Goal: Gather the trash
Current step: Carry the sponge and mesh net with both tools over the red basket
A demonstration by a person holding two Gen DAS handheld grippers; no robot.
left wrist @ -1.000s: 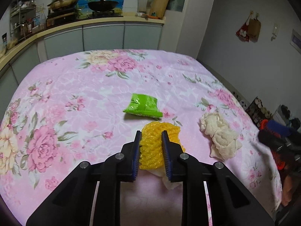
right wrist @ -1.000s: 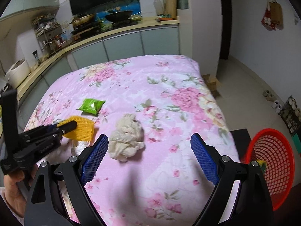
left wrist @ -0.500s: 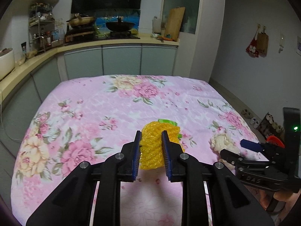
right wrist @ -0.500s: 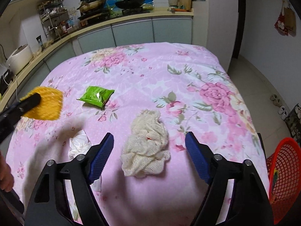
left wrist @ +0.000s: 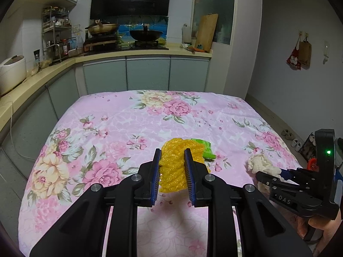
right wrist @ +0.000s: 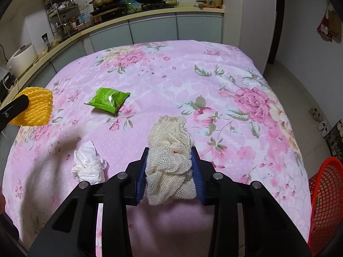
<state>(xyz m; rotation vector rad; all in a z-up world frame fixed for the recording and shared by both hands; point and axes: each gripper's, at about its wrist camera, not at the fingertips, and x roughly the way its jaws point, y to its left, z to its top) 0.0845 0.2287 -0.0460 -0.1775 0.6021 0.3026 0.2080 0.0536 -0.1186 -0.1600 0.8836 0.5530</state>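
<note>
Right wrist view: cream mesh wad [right wrist: 170, 167] pinched between the pads of the right gripper [right wrist: 170, 171], low over the floral cloth [right wrist: 214, 75]. Left gripper [left wrist: 172, 175] clamped on the yellow foam net [left wrist: 174, 167], raised above the green packet [right wrist: 108, 99]. "DAS" lettered on the right gripper's body; packet print unreadable.

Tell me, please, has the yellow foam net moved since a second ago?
Yes. The yellow foam net, which lay near the white tissue, is lifted up and away to its left.

Right gripper [right wrist: 170, 171] now around cream netting [right wrist: 170, 160]
</note>
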